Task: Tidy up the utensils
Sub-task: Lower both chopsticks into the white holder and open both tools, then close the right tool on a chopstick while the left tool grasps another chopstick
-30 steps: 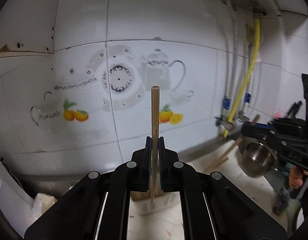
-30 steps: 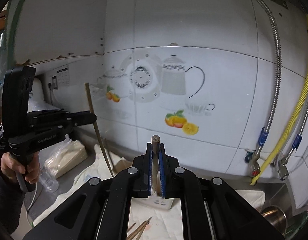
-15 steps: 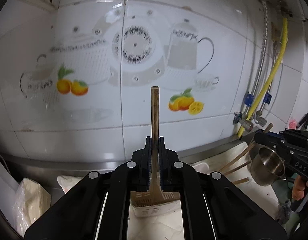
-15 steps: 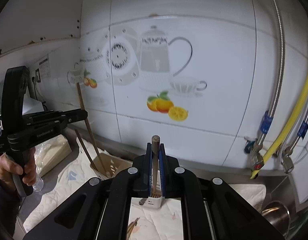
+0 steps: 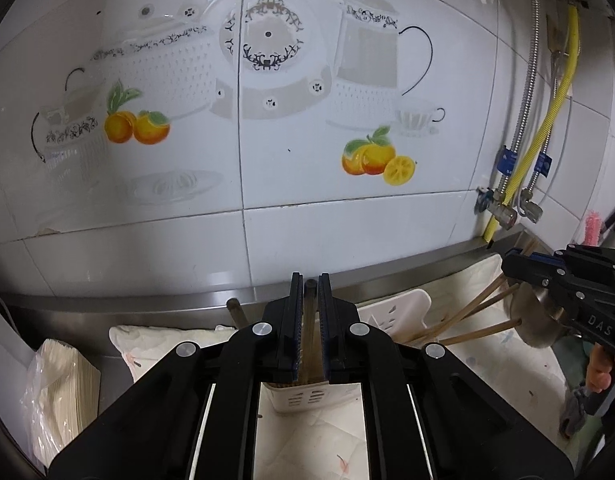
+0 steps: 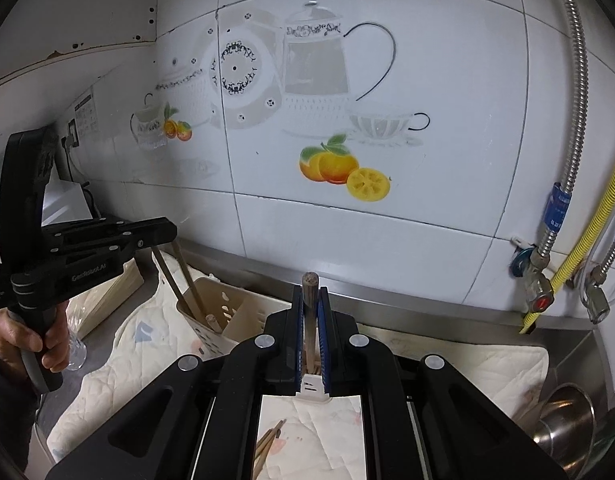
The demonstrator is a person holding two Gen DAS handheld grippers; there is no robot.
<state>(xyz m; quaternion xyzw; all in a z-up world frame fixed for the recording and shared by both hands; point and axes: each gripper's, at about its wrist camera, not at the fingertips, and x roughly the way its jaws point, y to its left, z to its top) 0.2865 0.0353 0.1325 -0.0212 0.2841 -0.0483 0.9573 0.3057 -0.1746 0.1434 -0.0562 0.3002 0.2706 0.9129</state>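
Two wooden chopsticks are being held, one in each claw. One chopstick (image 5: 310,320) is clamped by the left claw (image 5: 310,328) straight above the white holder (image 5: 307,398), so it can be dropped in. The other chopstick (image 6: 310,316) is squeezed upright by the right claw (image 6: 310,332). More sticks are leaned in the holder (image 6: 223,316) on the cloth-covered counter (image 6: 487,364). Little room is left before the tiled wall (image 6: 387,240), while open room is seen toward the metal bowl (image 6: 563,428).

You face a white tiled wall (image 5: 267,208) printed with grey teapots and orange fruit (image 6: 343,168); a yellow hose (image 5: 547,120), cream holder (image 6: 223,312), brown chopsticks (image 5: 467,312).
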